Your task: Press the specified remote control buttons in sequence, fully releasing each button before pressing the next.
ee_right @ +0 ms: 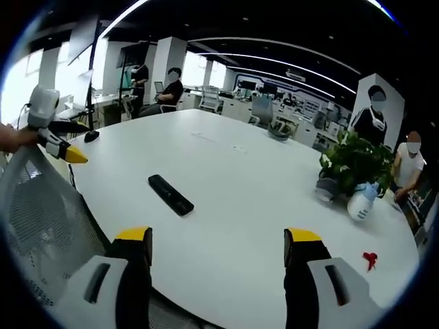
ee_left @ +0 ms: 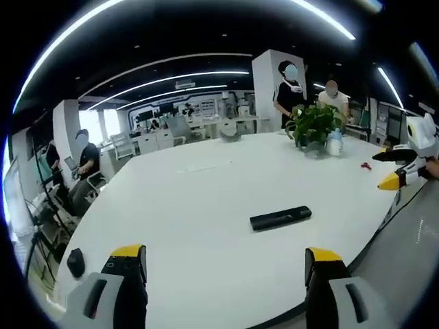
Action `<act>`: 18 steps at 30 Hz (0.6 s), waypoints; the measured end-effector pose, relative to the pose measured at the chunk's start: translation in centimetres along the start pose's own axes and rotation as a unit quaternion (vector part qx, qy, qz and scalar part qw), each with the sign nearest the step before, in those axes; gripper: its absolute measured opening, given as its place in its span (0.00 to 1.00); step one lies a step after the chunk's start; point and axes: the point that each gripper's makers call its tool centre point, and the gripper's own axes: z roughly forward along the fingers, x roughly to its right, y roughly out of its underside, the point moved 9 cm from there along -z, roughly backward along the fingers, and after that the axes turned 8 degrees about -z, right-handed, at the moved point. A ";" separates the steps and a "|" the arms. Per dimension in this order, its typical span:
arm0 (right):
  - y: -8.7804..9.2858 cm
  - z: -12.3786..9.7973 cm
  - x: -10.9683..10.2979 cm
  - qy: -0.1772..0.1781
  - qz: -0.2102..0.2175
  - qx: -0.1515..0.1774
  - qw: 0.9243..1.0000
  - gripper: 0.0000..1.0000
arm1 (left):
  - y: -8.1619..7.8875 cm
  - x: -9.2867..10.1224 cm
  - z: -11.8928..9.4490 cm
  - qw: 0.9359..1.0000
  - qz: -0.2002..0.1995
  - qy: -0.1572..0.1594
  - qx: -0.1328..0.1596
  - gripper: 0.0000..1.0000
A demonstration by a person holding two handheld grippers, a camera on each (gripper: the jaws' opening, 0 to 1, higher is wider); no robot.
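While both hand-held grippers wide: 1 remote, 1 plant, 1 spray btl.

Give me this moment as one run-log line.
remote flat on white table, untouched | left gripper open, short of it | right gripper open, off it | no button pressed
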 end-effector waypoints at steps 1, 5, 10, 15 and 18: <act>0.0 0.0 0.0 0.000 0.001 0.000 1.000 0.82 | 0.0 0.0 0.0 1.000 0.001 0.001 0.000 1.00; -0.1 0.0 -0.1 -0.005 0.003 0.006 1.000 0.82 | -0.1 0.1 -0.1 1.000 -0.001 0.006 0.006 1.00; -0.2 0.0 -0.2 -0.013 -0.002 0.010 1.000 0.83 | -0.1 0.1 0.0 1.000 -0.003 0.007 0.007 1.00; -0.3 0.0 -0.2 -0.016 -0.011 0.015 1.000 0.83 | -0.1 0.1 -0.3 1.000 -0.010 0.006 0.014 1.00; -0.2 0.1 -0.1 -0.017 -0.011 0.013 1.000 0.82 | -0.2 0.0 -0.2 1.000 -0.007 0.003 0.017 1.00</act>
